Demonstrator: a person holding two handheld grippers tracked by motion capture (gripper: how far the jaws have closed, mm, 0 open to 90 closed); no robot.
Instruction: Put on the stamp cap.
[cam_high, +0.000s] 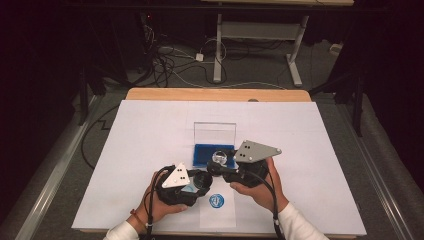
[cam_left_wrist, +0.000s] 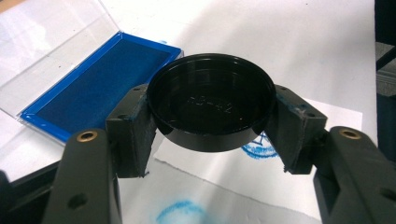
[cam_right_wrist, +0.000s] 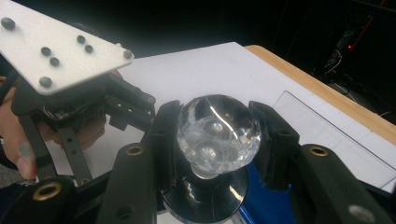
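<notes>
Nearest to the camera, the left gripper (cam_left_wrist: 212, 140) has its jaws clamped on a round black cap (cam_left_wrist: 211, 107), held by its rim with the hollow side facing up, its axis almost vertical. The right gripper (cam_right_wrist: 217, 140) is closed on the clear faceted knob (cam_right_wrist: 218, 133) of a round stamp, knob up and black base down, so its long axis stands nearly upright. In the high view the stamp (cam_high: 218, 159) sits over the blue ink pad (cam_high: 202, 155), at about 1 o'clock from the cap (cam_high: 200, 180). A blue stamped mark (cam_high: 216, 200) is already on the paper (cam_high: 220, 212). I judge the stamping is finished and the capping begins; next, cap and base must be lined up carefully.
</notes>
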